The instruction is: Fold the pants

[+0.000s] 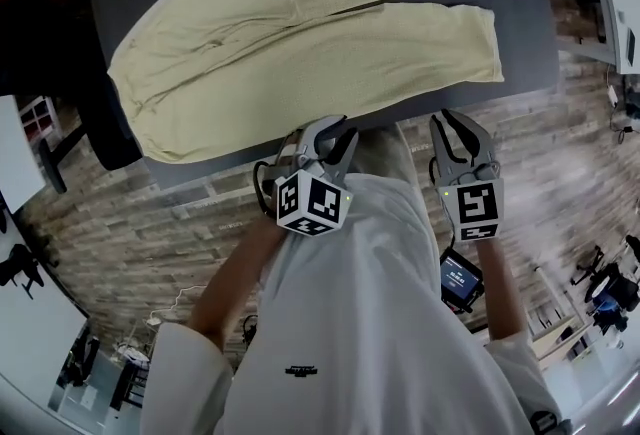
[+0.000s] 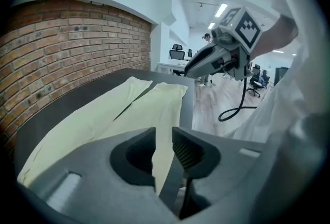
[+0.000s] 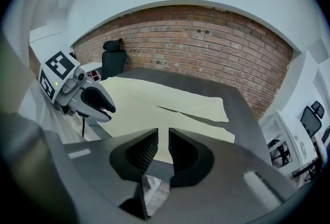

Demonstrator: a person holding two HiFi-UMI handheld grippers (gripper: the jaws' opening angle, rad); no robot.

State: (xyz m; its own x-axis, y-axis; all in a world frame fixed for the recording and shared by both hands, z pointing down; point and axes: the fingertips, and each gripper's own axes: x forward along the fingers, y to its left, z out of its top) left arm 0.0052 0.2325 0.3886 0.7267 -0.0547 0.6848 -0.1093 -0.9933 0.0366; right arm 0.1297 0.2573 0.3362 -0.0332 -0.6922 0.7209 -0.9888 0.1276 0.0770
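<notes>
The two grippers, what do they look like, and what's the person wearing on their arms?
Both the left gripper and right gripper are grey with dark curved jaws and ribbed pads. Each carries a white cube printed with black square markers. A black cable loops off the left one. The person wears a white shirt with short sleeves.

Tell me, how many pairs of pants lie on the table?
1. The pants lie spread flat across the dark table, waist at the left in the head view, legs to the right. No other is visible.
</notes>
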